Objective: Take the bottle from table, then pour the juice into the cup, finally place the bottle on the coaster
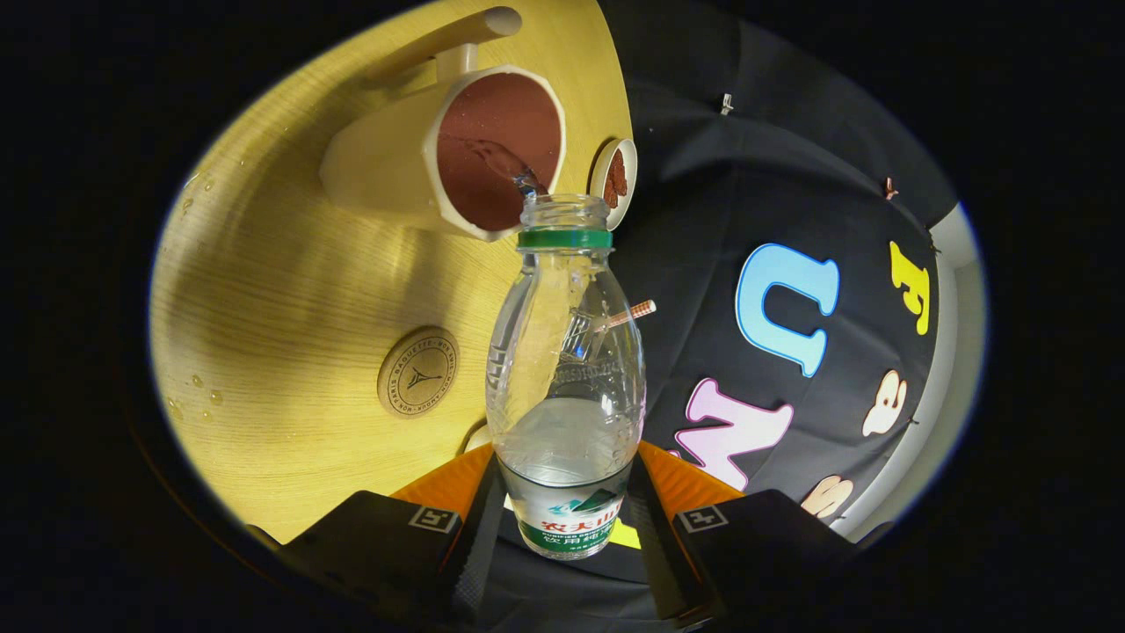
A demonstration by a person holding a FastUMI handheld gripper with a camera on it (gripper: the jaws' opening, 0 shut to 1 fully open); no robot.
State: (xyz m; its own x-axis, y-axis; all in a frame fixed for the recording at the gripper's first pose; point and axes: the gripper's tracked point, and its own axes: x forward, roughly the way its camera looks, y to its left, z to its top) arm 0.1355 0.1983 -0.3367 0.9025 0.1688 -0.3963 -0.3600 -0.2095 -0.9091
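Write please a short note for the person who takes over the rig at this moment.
Gripper: shut on the bottle, both fingers pressing its lower part.
Bottle: cap off, tipped toward the cup, mouth at the cup's rim; a thin stream runs into the cup.
Coaster: on the table, beside the bottle, nothing on it.
Done: bottle picked up, pouring under way.
Left: finish pouring, set the bottle upright on the coaster.

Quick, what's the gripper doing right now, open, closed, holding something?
Gripper: closed on the bottle, both fingers pressing its sides, tilted toward the cup.

Jaws clamped on bottle (565,369), pouring into cup (457,154)
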